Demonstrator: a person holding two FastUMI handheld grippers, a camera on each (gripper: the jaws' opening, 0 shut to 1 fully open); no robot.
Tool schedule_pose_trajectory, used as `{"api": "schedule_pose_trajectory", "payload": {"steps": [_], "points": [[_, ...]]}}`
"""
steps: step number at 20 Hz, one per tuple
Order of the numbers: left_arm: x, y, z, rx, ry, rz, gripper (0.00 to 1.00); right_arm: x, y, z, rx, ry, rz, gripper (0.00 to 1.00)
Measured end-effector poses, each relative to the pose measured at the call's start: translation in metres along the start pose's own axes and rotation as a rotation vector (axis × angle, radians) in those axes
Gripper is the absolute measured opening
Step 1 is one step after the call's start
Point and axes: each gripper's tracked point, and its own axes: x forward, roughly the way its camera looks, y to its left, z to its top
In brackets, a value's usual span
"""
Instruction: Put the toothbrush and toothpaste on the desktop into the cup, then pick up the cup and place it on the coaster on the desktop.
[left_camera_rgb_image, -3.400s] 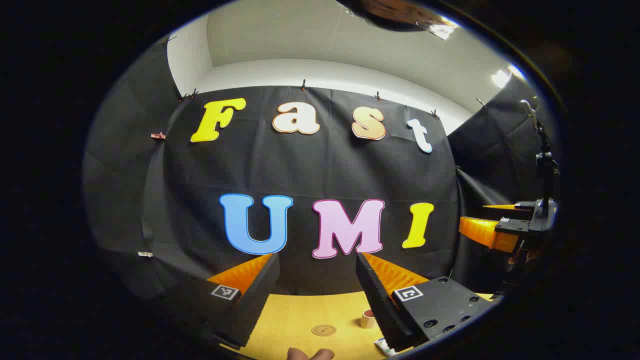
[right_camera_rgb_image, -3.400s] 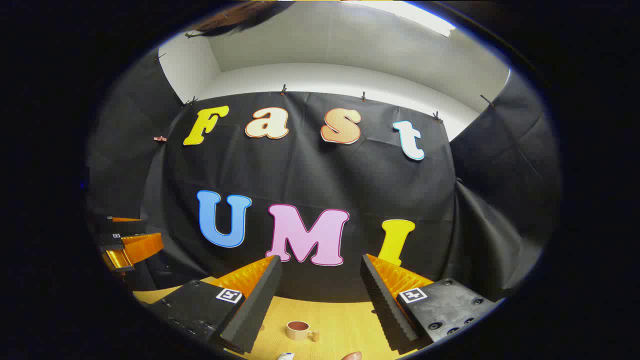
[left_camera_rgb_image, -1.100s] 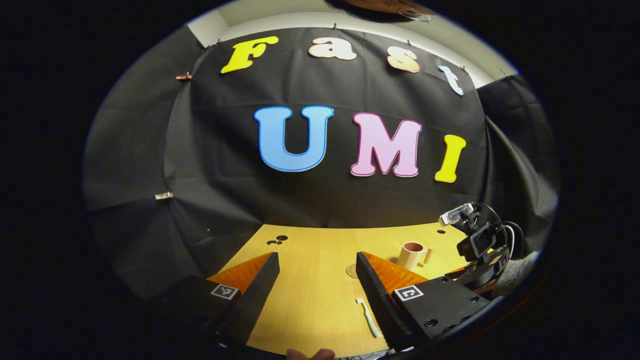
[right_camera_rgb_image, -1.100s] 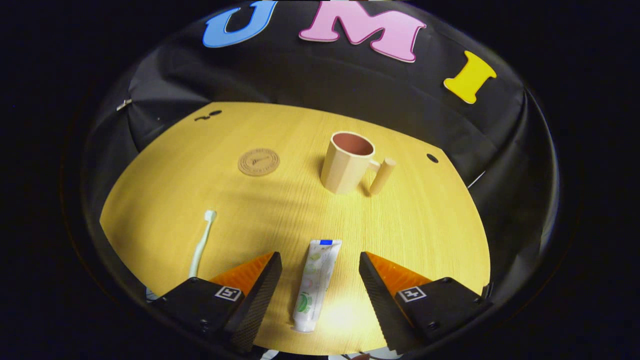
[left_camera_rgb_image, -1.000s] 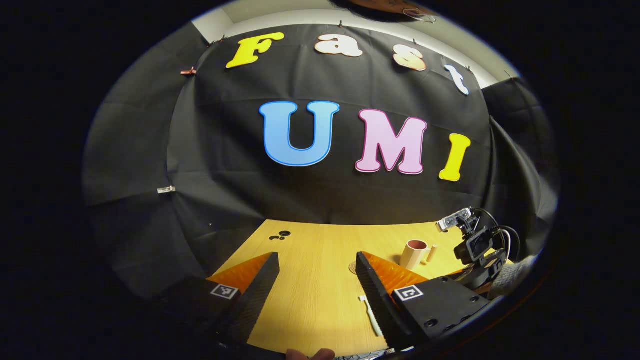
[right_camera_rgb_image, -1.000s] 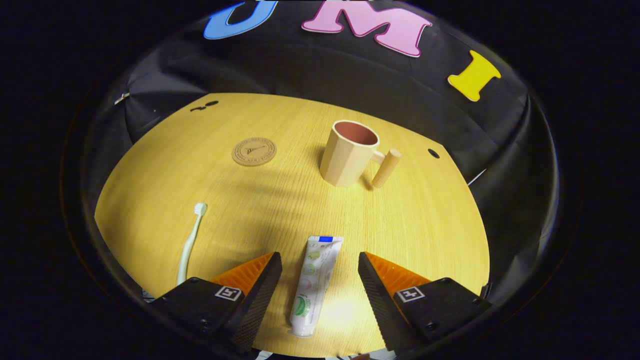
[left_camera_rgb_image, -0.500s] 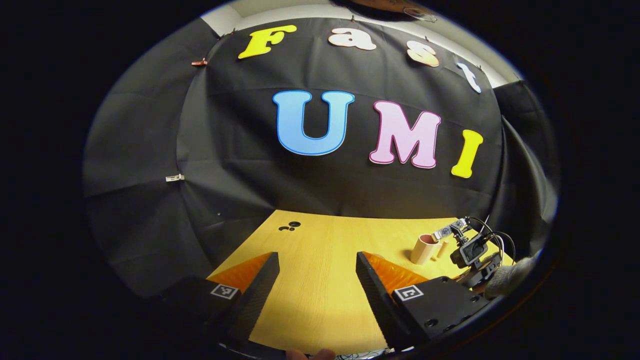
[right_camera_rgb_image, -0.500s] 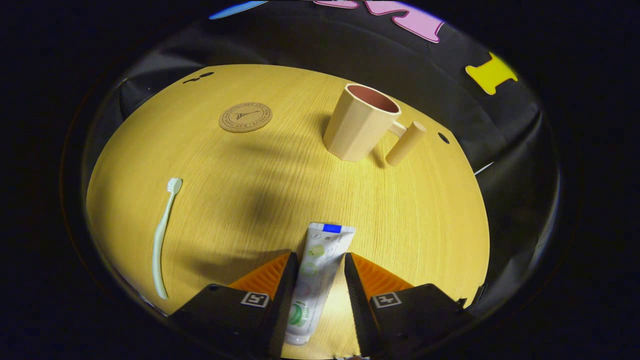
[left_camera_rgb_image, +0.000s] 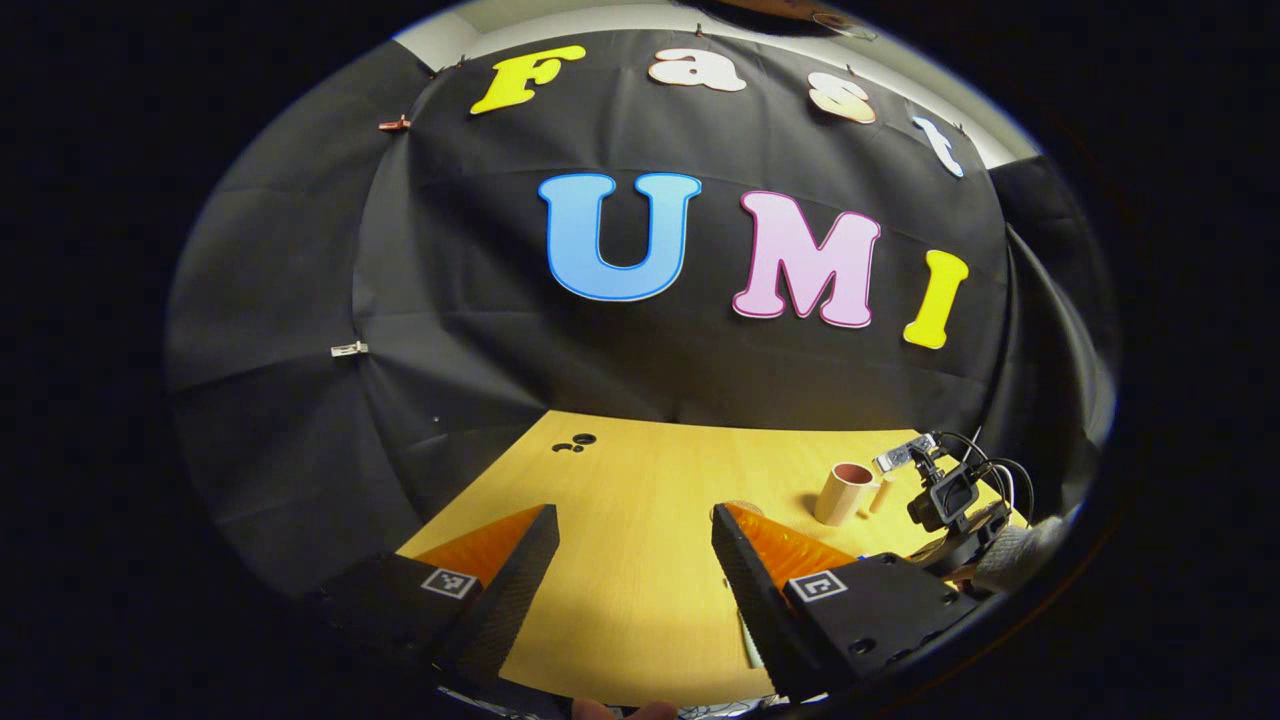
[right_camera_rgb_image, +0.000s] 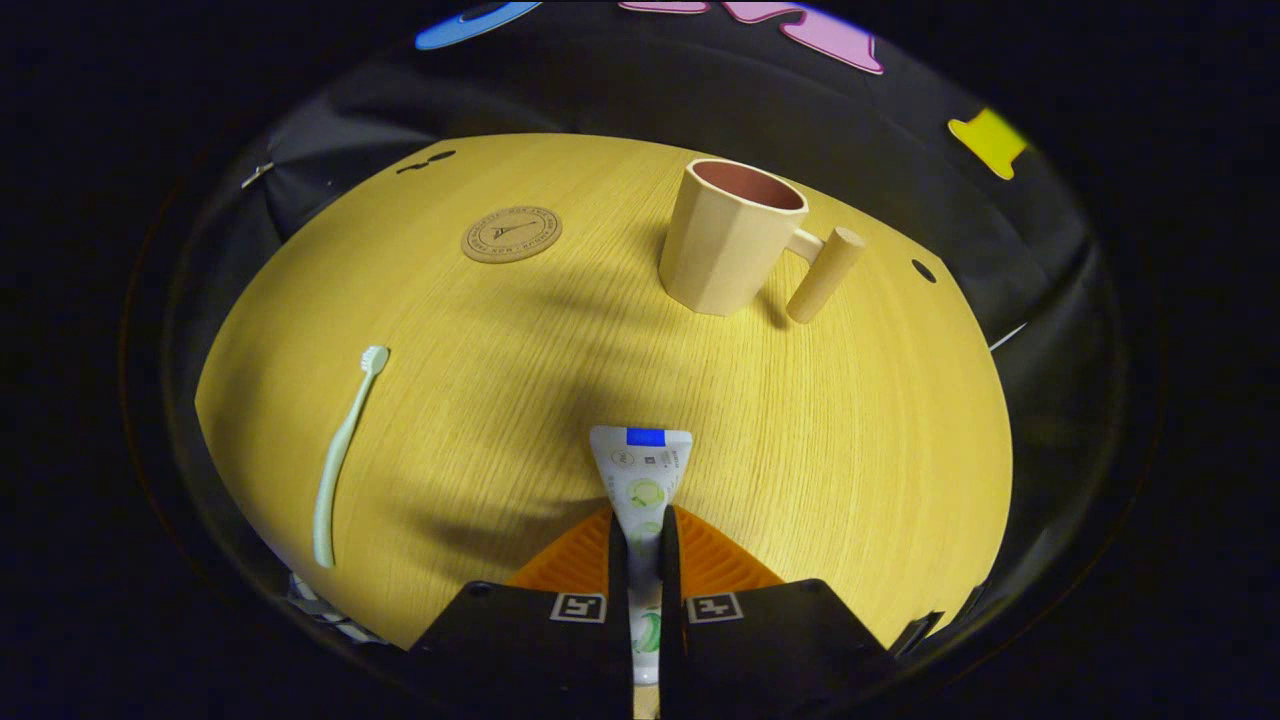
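Right tool (right_camera_rgb_image: 640, 545) clenched on toothpaste (right_camera_rgb_image: 640, 470): soft, light tube, gripped mid-body; cup (right_camera_rgb_image: 725, 235) at 12 o'clock; left tool (left_camera_rgb_image: 630, 575) released

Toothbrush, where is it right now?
In the right gripper view, the toothbrush lies flat on the desktop, left of the toothpaste and below the coaster.

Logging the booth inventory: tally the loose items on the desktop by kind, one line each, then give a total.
Toothbrush: 1
Toothpaste tube: 1, clamped in the right gripper
Cup: 1
Coaster: 1
Total: 4
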Motion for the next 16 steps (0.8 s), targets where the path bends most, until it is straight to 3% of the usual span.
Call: {"api": "schedule_pose_trajectory", "payload": {"steps": [3, 9, 16], "points": [[0.022, -0.042, -0.026, 0.021, 0.074, -0.022, 0.97, -0.035, -0.005, 0.018, 0.065, -0.143, 0.089, 0.14], [0.058, -0.088, -0.095, 0.068, 0.201, -0.039, 0.98, -0.075, -0.029, 0.029, 0.074, -0.249, 0.139, 0.14], [0.099, -0.108, -0.168, 0.143, 0.332, -0.006, 0.95, -0.076, -0.059, 0.014, 0.05, -0.24, 0.175, 0.14]]}}
